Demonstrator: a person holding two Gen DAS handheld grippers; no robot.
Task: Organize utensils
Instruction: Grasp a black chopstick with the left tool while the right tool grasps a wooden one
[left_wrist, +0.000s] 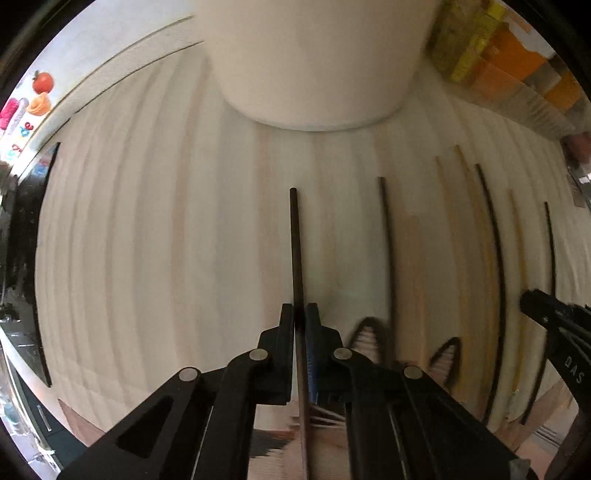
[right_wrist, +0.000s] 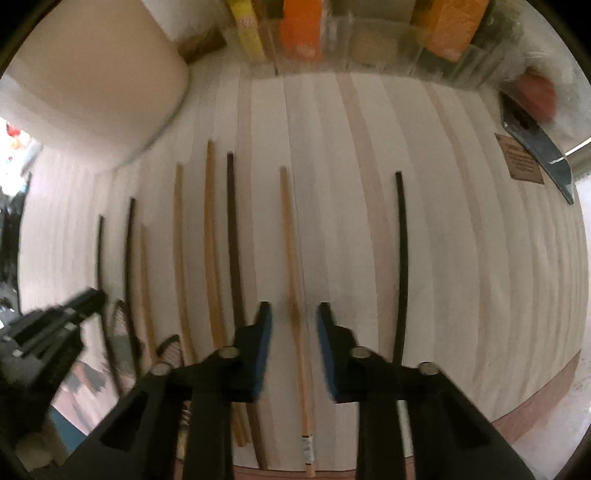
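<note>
Chopsticks (right_wrist: 236, 236) in a row: eight slim, round sticks, four dark, four pale wood.
They lie on the striped wooden tabletop (right_wrist: 461, 240) below the white cylindrical holder (right_wrist: 92, 85); left gripper (left_wrist: 300, 314) fingers clamp a dark chopstick (left_wrist: 295, 236), right gripper (right_wrist: 294, 314) fingers narrowly straddle a pale chopstick (right_wrist: 291, 258).

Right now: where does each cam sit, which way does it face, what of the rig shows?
Left wrist: on the left gripper, facing down along its fingers at the wooden table; its jaws are shut on a dark chopstick; the right gripper shows at the right edge.
Right wrist: on the right gripper, facing down at the table; its jaws straddle a light chopstick without touching it; the left gripper shows at left.
Shared: the table, the row of chopsticks, the white container, each other's gripper.
</note>
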